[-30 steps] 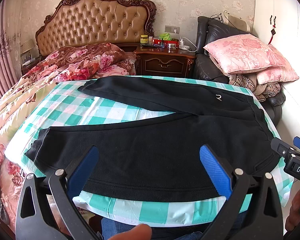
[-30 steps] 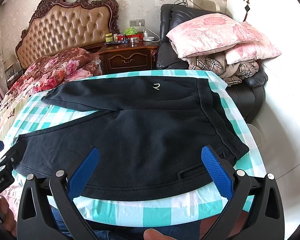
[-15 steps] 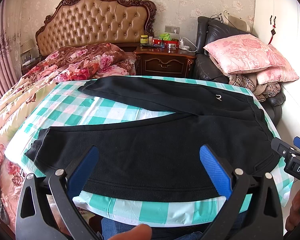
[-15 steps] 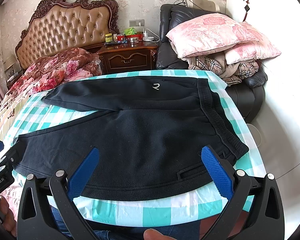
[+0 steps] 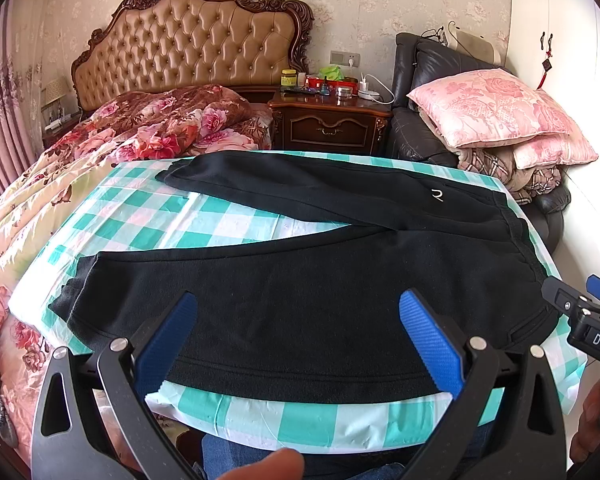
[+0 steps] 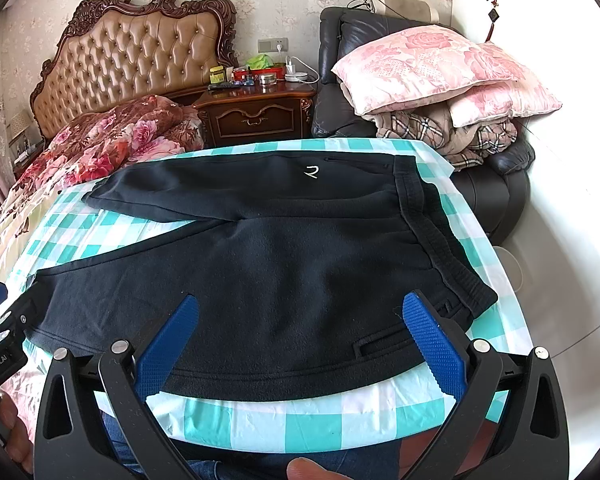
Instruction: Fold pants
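Note:
Black fleece pants (image 5: 300,280) lie spread flat on a teal-and-white checked cloth (image 5: 172,224), waistband to the right, both legs reaching left and splayed apart. They also show in the right wrist view (image 6: 284,264), with a small white logo (image 6: 310,172) on the far leg. My left gripper (image 5: 300,308) is open and empty, held above the near leg's front edge. My right gripper (image 6: 300,312) is open and empty, above the near hip by the waistband (image 6: 440,240).
A bed with a floral quilt (image 5: 100,152) and tufted headboard lies to the left. A wooden nightstand (image 5: 332,120) with bottles stands behind. A black chair piled with pink pillows (image 5: 496,116) is at the back right. A white wall is on the right.

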Demonstrator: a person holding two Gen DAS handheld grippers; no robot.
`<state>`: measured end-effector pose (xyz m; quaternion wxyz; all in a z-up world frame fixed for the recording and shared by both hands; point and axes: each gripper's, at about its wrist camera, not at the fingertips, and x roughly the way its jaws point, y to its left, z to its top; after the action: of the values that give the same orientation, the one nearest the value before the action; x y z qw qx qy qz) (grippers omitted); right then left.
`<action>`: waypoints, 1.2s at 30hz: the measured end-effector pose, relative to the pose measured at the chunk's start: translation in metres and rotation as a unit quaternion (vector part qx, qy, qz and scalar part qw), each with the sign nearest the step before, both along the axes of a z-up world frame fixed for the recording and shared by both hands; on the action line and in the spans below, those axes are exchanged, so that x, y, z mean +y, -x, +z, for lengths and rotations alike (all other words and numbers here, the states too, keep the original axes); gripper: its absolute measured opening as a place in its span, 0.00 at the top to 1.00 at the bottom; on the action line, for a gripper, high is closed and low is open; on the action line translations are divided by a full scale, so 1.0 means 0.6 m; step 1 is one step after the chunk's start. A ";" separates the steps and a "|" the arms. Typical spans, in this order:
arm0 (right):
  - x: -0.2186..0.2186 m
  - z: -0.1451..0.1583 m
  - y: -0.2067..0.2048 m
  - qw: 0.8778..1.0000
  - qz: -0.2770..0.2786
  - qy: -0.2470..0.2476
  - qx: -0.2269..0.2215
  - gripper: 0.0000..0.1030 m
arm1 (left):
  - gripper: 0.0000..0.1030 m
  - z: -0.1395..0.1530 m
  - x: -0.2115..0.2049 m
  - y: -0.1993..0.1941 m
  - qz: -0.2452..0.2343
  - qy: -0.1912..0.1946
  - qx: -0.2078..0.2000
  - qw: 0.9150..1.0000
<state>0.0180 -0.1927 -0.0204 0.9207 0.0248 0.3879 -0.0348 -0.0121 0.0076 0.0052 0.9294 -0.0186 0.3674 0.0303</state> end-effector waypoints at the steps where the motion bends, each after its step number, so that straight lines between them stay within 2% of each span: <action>1: 0.000 0.000 0.000 1.000 0.000 0.000 0.000 0.04 | 0.01 0.001 0.000 -0.001 0.000 0.000 0.001 1.000; 17: -0.002 -0.004 0.001 1.000 -0.001 -0.002 0.003 0.04 | 0.01 -0.001 0.001 -0.001 0.000 0.001 0.002 1.000; 22: -0.022 -0.037 -0.012 0.998 -0.009 -0.041 0.040 0.04 | 0.01 -0.004 0.001 0.000 -0.001 0.005 0.002 1.000; 29: -0.094 -0.090 -0.073 0.993 -0.035 -0.056 0.099 0.04 | 0.01 -0.034 0.001 -0.019 -0.029 0.023 -0.007 0.999; 32: -0.141 -0.096 -0.124 0.991 -0.027 -0.080 0.107 0.04 | 0.01 -0.059 0.006 -0.049 -0.046 0.032 0.017 0.998; 34: -0.167 -0.089 -0.170 0.993 -0.001 -0.061 0.098 0.04 | 0.01 -0.073 0.007 -0.070 -0.069 0.050 0.040 0.996; 36: -0.198 -0.082 -0.239 0.995 0.023 -0.020 0.093 0.04 | 0.01 -0.079 0.006 -0.085 -0.074 0.048 0.047 0.995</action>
<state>0.1615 -0.3118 -0.0698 0.8805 0.0306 0.4731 -0.0079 0.0390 0.0111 -0.0423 0.9087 -0.0342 0.4124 -0.0551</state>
